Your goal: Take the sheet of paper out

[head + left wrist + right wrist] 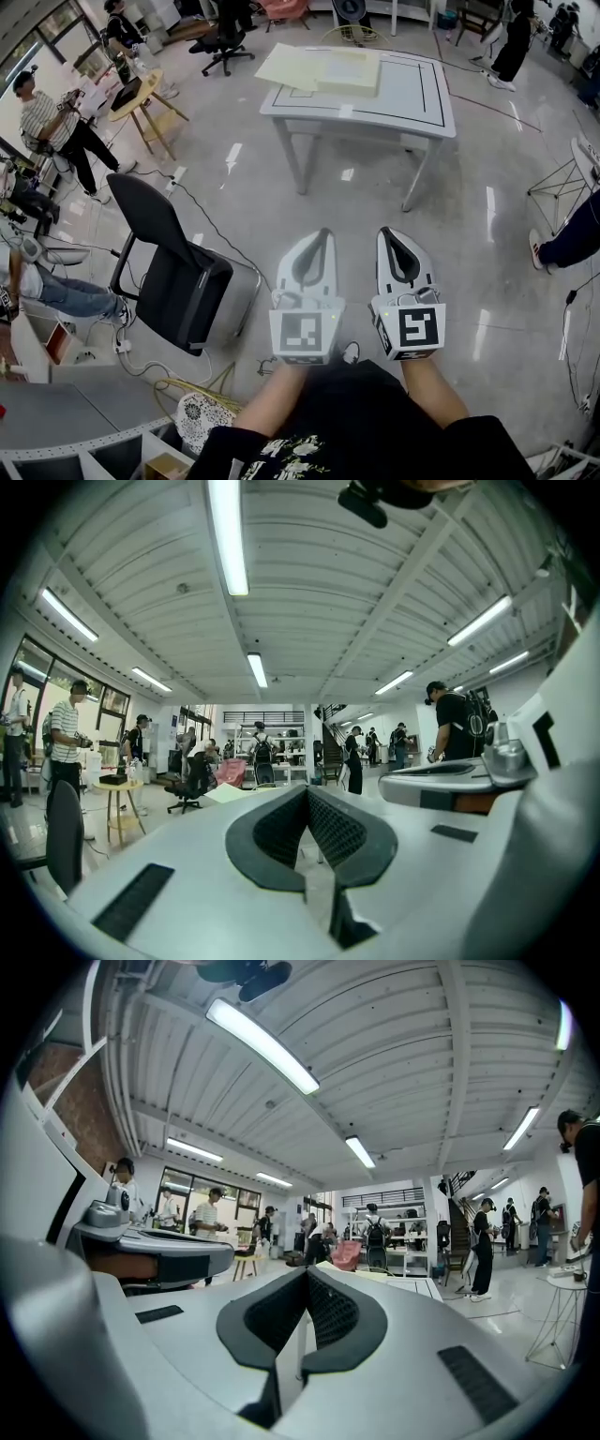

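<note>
Closest in, two bare forearms and a black printed T-shirt (361,427) fill 6 o'clock of the head view; each hand carries a white plastic two-jaw gripper with a black-and-white marker cube, the pair side by side, noses aimed at 12 o'clock. The left gripper (322,236) hangs over bare grey polished floor (234,178); its own view has the black ribbed pads (277,834) pressed together at the tips, nothing between them. The right gripper (386,234) is level with it and just beside; same story in its view, ribbed pads (274,1314) meeting at the tips, jaws closed on nothing.

Out at 9 o'clock stands a black moulded chair on a thin metal frame (173,277), cables trailing past its legs. Onward to 12 o'clock is the white rectangular table with a black border line (408,98); the pale yellow sheet of paper (300,70) lies flat on its left half, reaching the left edge, well apart from both grippers.

Further back, at 10 o'clock, is a round yellow side table (141,91), with a person in a striped shirt (45,117) beside it; a black swivel office chair (225,42) sits at 11 o'clock, and a person in black (514,42) stands at 1 o'clock.
</note>
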Demonstrator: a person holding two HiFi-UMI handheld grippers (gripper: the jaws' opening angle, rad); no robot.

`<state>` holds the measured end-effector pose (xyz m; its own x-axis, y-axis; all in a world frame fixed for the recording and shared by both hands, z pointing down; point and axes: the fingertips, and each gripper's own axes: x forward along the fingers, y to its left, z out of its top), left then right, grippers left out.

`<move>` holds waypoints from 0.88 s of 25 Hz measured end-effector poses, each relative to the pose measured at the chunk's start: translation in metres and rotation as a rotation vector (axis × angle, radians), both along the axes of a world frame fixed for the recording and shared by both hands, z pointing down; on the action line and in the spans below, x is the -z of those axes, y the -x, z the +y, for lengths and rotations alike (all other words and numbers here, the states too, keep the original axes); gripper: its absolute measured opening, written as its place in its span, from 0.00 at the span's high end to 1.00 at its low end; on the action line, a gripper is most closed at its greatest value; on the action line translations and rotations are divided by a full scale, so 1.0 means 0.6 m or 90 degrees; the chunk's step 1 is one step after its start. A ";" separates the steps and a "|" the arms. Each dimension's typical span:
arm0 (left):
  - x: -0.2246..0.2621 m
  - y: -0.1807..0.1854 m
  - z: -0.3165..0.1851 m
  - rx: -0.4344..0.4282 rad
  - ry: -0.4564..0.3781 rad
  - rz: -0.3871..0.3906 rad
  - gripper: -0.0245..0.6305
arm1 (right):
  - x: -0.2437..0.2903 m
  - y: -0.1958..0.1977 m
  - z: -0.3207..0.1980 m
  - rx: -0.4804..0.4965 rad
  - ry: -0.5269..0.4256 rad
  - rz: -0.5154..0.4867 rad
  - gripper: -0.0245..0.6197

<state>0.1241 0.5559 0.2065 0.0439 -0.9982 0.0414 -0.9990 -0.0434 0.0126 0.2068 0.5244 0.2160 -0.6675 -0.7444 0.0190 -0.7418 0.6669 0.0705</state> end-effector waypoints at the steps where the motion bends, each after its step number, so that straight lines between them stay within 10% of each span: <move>1: -0.003 0.003 -0.003 0.003 0.001 -0.001 0.96 | -0.002 0.004 -0.003 0.002 0.001 0.001 0.96; 22: -0.003 0.078 -0.155 0.006 -0.007 -0.007 0.96 | 0.018 0.085 -0.153 0.013 -0.018 0.012 0.96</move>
